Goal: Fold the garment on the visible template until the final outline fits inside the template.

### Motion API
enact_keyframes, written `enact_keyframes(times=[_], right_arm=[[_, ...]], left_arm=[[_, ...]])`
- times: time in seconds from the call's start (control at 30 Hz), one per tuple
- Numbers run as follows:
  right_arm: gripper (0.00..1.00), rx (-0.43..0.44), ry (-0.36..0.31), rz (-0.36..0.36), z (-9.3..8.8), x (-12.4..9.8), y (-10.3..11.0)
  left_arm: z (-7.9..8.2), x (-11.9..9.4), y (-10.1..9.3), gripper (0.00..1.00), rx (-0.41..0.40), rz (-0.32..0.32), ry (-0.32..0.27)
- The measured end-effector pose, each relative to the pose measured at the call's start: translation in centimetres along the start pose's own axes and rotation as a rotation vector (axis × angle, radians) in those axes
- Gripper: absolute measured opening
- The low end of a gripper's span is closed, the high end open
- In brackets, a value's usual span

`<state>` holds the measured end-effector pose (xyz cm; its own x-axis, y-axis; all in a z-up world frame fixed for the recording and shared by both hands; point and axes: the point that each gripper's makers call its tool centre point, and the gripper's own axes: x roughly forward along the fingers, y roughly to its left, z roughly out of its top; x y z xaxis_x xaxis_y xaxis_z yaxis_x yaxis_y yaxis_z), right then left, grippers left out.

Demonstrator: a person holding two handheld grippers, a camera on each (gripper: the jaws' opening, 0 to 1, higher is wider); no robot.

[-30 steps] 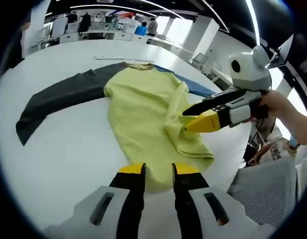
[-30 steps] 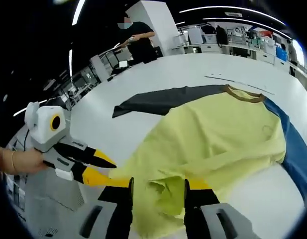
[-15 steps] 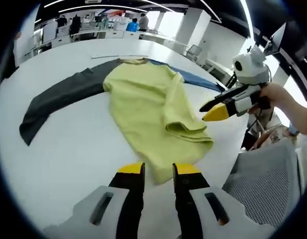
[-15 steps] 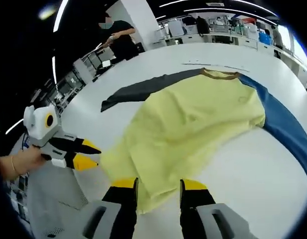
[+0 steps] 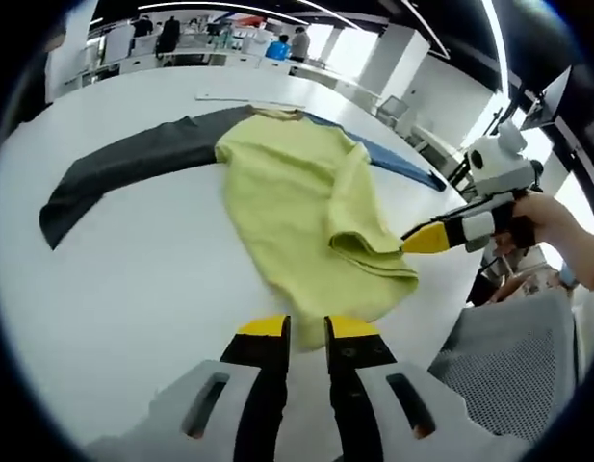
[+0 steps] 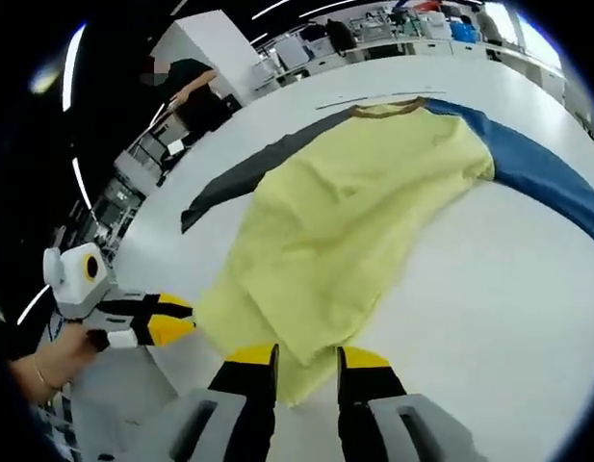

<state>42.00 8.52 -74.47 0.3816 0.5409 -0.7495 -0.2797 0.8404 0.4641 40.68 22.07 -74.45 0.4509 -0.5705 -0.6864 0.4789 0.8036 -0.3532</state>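
Both grippers have drawn back from the shirt (image 5: pixel 306 207): left gripper (image 5: pixel 304 329) and right gripper (image 6: pixel 306 358) released, hem folded beyond their jaws.

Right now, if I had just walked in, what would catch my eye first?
The yellow shirt spread across the white table, with one dark grey sleeve and one blue sleeve trailing out on opposite sides. Next, the yellow tips of the left hand-held gripper and the right hand-held gripper, both near its hem.
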Motion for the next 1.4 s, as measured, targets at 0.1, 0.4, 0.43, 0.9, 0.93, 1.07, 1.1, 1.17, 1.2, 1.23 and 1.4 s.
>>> enact_keyframes(times=[0.1, 0.4, 0.43, 0.9, 0.93, 1.07, 1.1, 1.17, 1.2, 1.23, 1.4], right_arm=[[0.16, 0.006, 0.011, -0.012, -0.2, 0.4, -0.1], [0.00, 0.059, -0.002, -0.037, -0.3, 0.9, -0.8], [0.00, 0.054, 0.001, -0.031, -0.3, 0.9, -0.7], [0.00, 0.014, -0.035, 0.030, 0.3, -3.6, -2.1], [0.00, 0.010, -0.035, 0.036, 0.2, -4.1, -2.3], [0.00, -0.108, -0.005, -0.024, -0.2, -5.8, -4.0], [0.00, -0.132, 0.018, -0.052, -0.6, -6.4, -4.8], [0.00, -0.140, 0.018, -0.079, -0.7, -7.3, -5.6], [0.00, -0.136, 0.017, -0.081, -0.8, -7.7, -5.8], [0.00, -0.132, 0.019, -0.082, -0.9, -8.0, -6.0], [0.00, -0.098, 0.004, -0.123, -1.1, -9.9, -7.7]], left_arm=[[-0.5, 0.5, -0.2, 0.11, -0.009, -0.006, 0.015], [-1.1, 0.8, -0.3, 0.03, -0.027, -0.012, 0.035], [-1.1, 0.7, -0.4, 0.02, -0.036, -0.013, 0.038], [-0.6, -0.7, -0.3, 0.00, -0.119, 0.023, 0.024], [-0.3, -0.9, -0.4, 0.00, -0.134, 0.021, 0.012], [0.2, -1.5, -0.5, 0.00, -0.147, 0.015, -0.009], [0.2, -1.6, -0.5, 0.00, -0.148, 0.015, -0.010], [0.2, -1.9, -0.4, 0.00, -0.155, 0.019, -0.010], [0.3, -2.1, -0.3, 0.00, -0.155, 0.021, -0.011], [0.3, -2.2, -0.3, 0.00, -0.155, 0.021, -0.014], [0.0, -2.8, -0.1, 0.00, -0.171, 0.025, -0.009]])
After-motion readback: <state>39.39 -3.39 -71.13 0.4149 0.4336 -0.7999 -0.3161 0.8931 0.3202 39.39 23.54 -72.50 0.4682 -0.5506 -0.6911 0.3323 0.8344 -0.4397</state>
